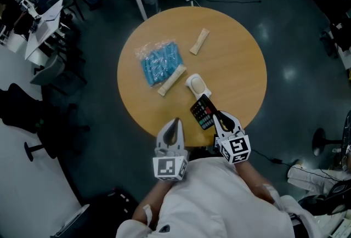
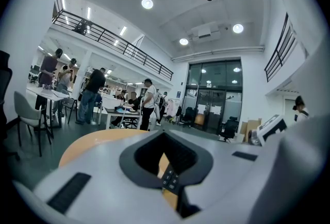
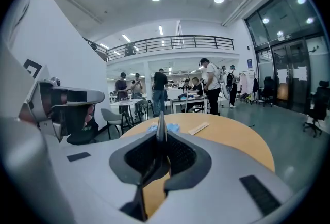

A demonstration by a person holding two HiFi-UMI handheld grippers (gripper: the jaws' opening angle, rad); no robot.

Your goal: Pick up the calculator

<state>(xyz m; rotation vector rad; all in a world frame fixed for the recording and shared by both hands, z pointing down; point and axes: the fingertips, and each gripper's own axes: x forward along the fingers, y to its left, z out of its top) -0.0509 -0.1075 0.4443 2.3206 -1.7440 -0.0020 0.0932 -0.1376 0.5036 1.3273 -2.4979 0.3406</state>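
Note:
The black calculator (image 1: 202, 109) with coloured keys hangs over the near edge of the round wooden table (image 1: 241, 61). My right gripper (image 1: 219, 118) is shut on its near end. In the right gripper view the calculator (image 3: 158, 127) shows edge-on as a thin dark blade between the jaws of the right gripper (image 3: 159, 138). My left gripper (image 1: 175, 122) hovers at the table's near rim, left of the calculator, with its fingertips together and nothing in them. Through the notch of the left gripper (image 2: 164, 153) a few keys of the calculator (image 2: 170, 180) show.
On the table lie a blue plastic packet (image 1: 160, 62), two beige sticks (image 1: 172, 80) (image 1: 199, 41) and a white rounded object (image 1: 197, 84) just beyond the calculator. Desks, chairs and standing people surround the table.

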